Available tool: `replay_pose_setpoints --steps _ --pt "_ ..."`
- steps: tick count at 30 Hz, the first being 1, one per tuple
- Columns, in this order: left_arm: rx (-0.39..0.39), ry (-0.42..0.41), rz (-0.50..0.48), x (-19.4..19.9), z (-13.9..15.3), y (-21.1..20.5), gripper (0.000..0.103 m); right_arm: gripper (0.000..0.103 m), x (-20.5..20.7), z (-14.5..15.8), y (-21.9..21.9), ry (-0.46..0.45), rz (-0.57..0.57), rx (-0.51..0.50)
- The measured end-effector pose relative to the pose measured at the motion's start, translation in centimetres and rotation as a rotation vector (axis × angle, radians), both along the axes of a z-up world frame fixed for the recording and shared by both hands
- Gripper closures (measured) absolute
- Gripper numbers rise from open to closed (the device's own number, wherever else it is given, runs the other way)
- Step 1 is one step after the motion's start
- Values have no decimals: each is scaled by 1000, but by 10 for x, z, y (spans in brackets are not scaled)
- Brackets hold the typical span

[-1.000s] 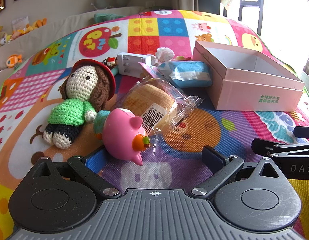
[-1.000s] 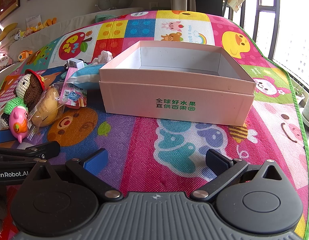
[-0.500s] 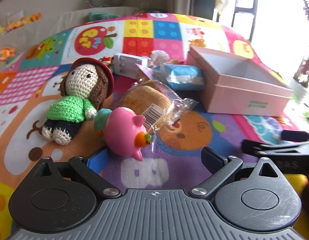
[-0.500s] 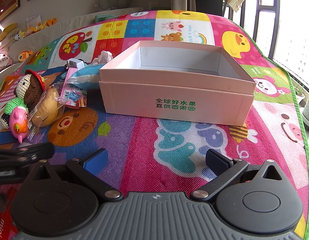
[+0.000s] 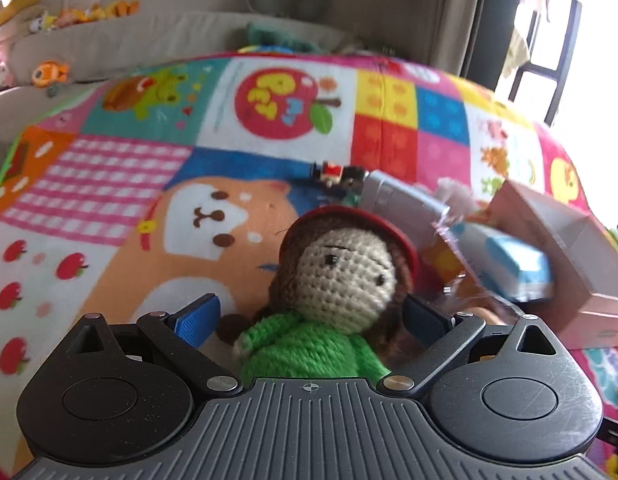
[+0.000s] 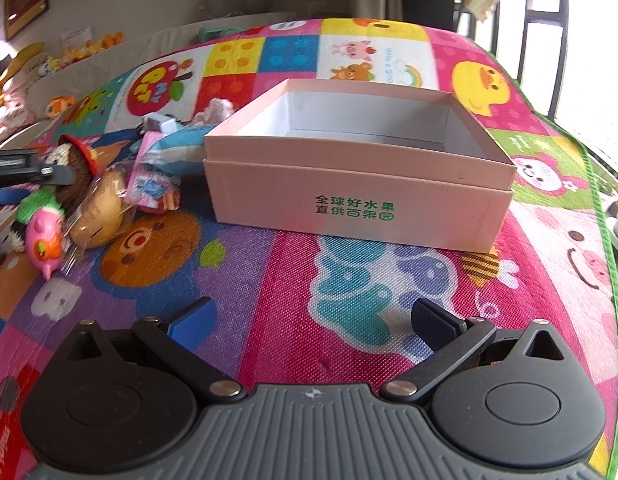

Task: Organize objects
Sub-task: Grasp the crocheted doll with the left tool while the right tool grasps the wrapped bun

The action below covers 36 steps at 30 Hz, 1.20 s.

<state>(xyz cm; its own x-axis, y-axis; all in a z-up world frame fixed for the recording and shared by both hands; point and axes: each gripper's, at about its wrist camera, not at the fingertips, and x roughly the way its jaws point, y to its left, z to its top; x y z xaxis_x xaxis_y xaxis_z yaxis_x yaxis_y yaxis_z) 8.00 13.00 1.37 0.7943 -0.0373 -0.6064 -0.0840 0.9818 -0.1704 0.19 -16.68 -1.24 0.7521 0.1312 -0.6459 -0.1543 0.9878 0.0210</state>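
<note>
Swung left, our left gripper (image 5: 311,312) (jaws spread) now straddles crochet doll (image 5: 341,280); right gripper (image 6: 311,320) gapes.

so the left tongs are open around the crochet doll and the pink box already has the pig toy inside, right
Not quite. The pink box is empty in the right wrist view; the pig toy lies on the mat beside the wrapped bread. The rest holds: the left tongs are open around the crochet doll.
</note>
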Motion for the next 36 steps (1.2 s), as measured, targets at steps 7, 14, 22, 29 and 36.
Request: replay_pose_setpoints --steps 7,14,22,29,36 --pt "-8 23 -64 -8 -2 -7 35 0 8 5 0 56 49 -16" --pt "-111 42 -62 -65 -2 -12 39 0 8 5 0 62 57 -19" --pt "-137 -14 -2 -103 -2 -15 39 0 10 5 -2 87 76 -19" --pt "-158 -37 74 -114 8 17 40 0 12 6 0 98 79 -25" --pt "-98 -8 79 -119 15 14 40 0 14 36 46 11 244 -23"
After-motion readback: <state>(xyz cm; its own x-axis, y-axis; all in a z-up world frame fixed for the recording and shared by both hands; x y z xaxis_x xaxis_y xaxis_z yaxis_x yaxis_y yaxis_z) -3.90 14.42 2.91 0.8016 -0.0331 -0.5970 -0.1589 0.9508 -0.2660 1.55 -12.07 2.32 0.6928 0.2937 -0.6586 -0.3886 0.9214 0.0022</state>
